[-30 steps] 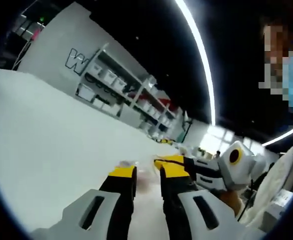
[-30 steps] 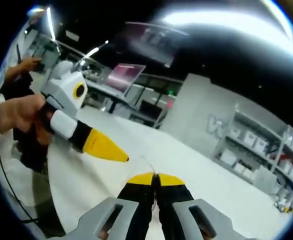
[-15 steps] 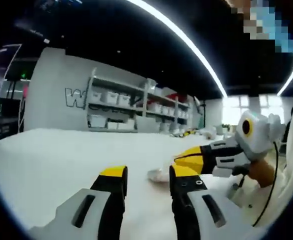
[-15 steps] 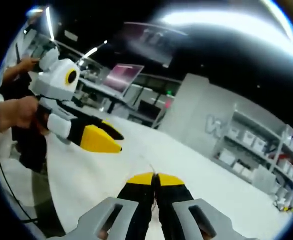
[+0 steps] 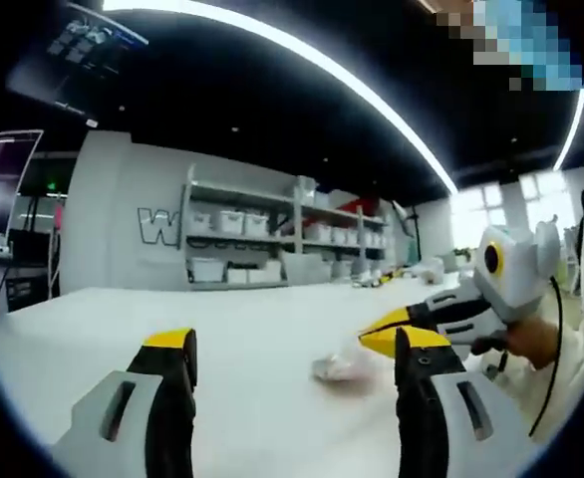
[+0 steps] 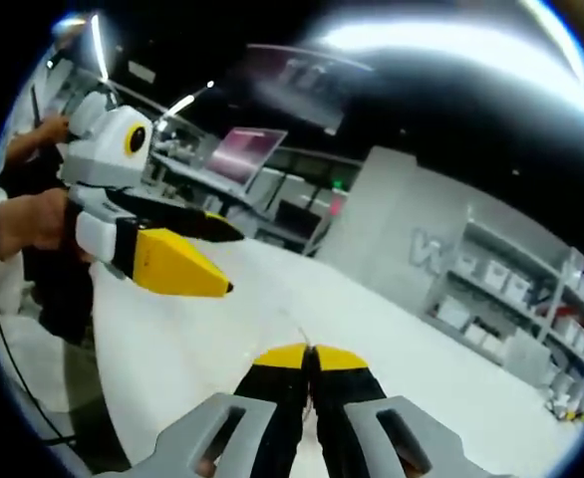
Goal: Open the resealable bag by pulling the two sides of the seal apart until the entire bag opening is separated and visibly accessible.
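While left tool (image 5: 290, 349) gapes wide, resealable bag (image 5: 344, 367) lies blurred on white desk (image 5: 123, 309), at right tool (image 6: 309, 352) tips; those tips pressed together (grip on bag unclear).

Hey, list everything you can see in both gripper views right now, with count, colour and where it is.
Resealable bag: one, clear, crumpled on the table by the right gripper's tips.
Table: one, white, under both grippers.
Shelving with bins: one unit, white, against the far wall.
Monitor: one, pinkish screen, at a back desk.
Left gripper: one, yellow tips, jaws wide apart.
Right gripper: one, yellow tips, jaws pressed together.
Person's hand: one, holding the left gripper.
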The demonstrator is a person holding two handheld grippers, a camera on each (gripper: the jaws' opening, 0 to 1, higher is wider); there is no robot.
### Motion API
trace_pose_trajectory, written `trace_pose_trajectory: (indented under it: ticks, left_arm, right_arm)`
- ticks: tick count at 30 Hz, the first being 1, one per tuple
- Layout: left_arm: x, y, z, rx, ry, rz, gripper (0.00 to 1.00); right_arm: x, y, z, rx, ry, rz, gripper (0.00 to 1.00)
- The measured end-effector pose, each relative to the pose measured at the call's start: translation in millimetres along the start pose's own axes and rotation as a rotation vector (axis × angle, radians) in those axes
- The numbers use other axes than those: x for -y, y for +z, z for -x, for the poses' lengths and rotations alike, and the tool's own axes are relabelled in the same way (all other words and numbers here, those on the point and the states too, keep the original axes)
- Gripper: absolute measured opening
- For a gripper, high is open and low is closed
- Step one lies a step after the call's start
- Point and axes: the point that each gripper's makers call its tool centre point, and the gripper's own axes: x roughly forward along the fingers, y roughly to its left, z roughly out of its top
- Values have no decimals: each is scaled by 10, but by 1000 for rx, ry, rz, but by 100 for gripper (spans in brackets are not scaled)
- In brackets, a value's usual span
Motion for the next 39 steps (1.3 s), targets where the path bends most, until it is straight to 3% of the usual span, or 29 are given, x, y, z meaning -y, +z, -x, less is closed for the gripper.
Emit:
trace_pose_trajectory:
  ticks: [3,5,16,28,39]
  left_arm:
    - [-18,37,-14,33,15,-16,99]
    - [-21,55,-12,47,26,-38,100]
    - [-29,-14,-42,15,14,-42,100]
    - [-129,-80,-41,-24,36,-15,95]
    - [-181,-67,-11,-18,59,-21,92]
  right_arm:
    - [8,0,3,0,-1,1,0]
    - [15,3,4,0,-2,3,0]
    - [41,21,-11,2,-2,11,0]
    - [229,110,-54,15,-38,48,0]
    - [437,197,-50,25,-83,92,0]
